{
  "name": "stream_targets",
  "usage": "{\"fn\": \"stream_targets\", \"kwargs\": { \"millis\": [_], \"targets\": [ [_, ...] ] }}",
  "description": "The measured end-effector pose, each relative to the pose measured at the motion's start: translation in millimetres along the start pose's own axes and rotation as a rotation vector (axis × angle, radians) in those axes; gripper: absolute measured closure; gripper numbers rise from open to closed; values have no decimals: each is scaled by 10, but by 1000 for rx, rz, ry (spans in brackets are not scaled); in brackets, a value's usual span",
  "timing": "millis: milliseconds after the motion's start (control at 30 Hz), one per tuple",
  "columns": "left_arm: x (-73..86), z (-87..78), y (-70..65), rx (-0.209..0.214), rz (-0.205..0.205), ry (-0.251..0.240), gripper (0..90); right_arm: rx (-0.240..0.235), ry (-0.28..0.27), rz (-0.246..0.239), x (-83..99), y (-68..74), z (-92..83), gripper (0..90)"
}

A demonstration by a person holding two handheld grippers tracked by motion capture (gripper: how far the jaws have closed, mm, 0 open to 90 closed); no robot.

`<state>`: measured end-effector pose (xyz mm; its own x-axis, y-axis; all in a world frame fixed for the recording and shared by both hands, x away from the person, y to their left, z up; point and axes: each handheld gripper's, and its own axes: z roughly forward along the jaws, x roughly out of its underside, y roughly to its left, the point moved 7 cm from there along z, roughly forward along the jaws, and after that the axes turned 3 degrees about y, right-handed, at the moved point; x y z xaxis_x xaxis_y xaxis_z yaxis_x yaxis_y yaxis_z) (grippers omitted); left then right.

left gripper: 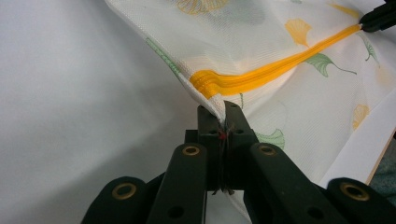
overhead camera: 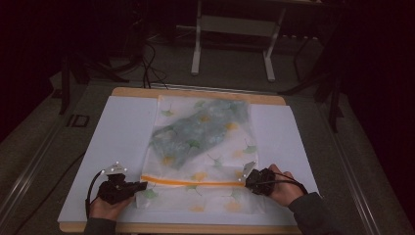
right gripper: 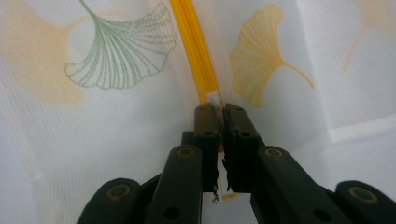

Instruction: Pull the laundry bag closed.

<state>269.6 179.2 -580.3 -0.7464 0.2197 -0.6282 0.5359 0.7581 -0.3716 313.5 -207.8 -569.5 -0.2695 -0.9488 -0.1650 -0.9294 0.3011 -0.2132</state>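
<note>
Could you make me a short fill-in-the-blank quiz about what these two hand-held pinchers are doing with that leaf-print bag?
1. The zipper across the mesh bag is coloured ____.
2. The left gripper is pinching the bag at its ____.
3. The right gripper is shut on the zipper's ____.
4. The bag's printed pattern shows ____.

Missing words: orange; corner; end; leaves

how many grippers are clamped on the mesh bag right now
2. The left gripper pinches the mesh bag at the left end of its orange zipper; the right gripper pinches the zipper's right end.
</note>
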Motion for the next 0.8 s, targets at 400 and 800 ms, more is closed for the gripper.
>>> {"fn": "stream_targets", "kwargs": {
  "millis": [400,800],
  "targets": [
    [8,4,-4,1,-1,5,882,-7,-4,36,149,-39,-21,850],
    [32,48,-54,19,7,31,883,-12,0,61,300,-90,-68,851]
  ]
}}
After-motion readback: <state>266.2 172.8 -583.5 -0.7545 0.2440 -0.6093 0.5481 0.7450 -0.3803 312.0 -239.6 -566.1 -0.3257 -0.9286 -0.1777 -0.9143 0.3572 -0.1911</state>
